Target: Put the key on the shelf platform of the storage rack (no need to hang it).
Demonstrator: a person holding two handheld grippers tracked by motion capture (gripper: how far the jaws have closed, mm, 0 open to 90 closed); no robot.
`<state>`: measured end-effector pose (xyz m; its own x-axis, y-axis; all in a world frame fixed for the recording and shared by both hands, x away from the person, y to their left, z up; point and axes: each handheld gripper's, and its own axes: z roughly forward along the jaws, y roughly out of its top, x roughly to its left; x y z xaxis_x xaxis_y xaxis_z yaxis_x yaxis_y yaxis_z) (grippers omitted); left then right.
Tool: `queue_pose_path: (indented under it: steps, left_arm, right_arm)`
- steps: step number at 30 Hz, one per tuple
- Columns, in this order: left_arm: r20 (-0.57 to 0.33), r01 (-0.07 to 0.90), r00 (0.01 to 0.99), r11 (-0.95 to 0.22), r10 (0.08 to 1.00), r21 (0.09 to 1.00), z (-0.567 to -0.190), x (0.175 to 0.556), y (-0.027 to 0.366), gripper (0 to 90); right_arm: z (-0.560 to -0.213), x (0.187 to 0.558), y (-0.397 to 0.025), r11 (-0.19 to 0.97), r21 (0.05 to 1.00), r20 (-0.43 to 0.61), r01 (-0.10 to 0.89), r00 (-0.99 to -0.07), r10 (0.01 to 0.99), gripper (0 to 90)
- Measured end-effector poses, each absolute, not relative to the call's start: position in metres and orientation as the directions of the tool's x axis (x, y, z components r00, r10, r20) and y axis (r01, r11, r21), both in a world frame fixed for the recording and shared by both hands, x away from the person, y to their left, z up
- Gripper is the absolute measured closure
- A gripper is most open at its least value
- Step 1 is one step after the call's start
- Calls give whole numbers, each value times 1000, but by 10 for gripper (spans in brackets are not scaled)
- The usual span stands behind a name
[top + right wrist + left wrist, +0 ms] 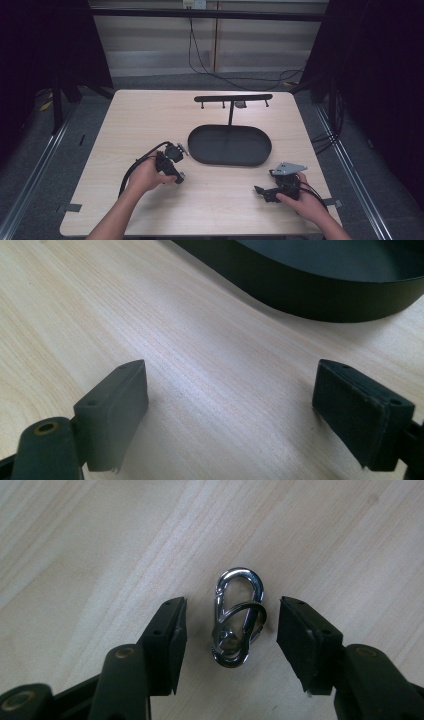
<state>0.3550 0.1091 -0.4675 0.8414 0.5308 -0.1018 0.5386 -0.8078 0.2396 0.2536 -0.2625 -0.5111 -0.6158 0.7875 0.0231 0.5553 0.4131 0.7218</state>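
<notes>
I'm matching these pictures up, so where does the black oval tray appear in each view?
High view: black oval tray at the table's middle, between and beyond both grippers.
Left gripper view: not in it; a metal clip lies between the open jaws.
Right gripper view: tray wall along the top right.
Shared landmark: the light wooden table.

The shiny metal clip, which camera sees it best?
The left gripper view: the metal clip lies large and sharp on the table, between the left gripper's open jaws, untouched. In the high view that spot is tiny and hidden by the gripper.
</notes>
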Motion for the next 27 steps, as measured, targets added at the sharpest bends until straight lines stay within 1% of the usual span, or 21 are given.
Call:
queue_pose_path:
  steps: [3, 6, 8, 13, 20, 27]
  left_arm:
    - [-99, 536, 843, -810, 528, 240, -469, 356, 109, 459]
    - [-90, 529, 847, -814, 524, 239, -468, 356, 108, 484]
    - [-87, 534, 844, -812, 529, 235, -468, 355, 108, 541]
    - [-78, 531, 846, -822, 527, 204, -466, 353, 104, 639]
    - [-102, 553, 833, -813, 543, 182, -464, 354, 101, 671]
    - [-106, 560, 829, -812, 550, 166, -462, 355, 100, 675]
  right_arm:
    - [-511, 254, -263, 413, 722, 24, 556, -616, 788, 142]
    - [-511, 254, -263, 413, 722, 23, 555, -616, 788, 142]
    - [-511, 254, -263, 413, 722, 23, 555, -616, 788, 142]
    - [-511, 254, -263, 413, 722, 24, 556, -616, 788, 142]
    - [-511, 254, -263, 413, 722, 24, 556, -616, 788, 142]
    - [-511, 254, -263, 412, 721, 25, 557, -615, 788, 142]
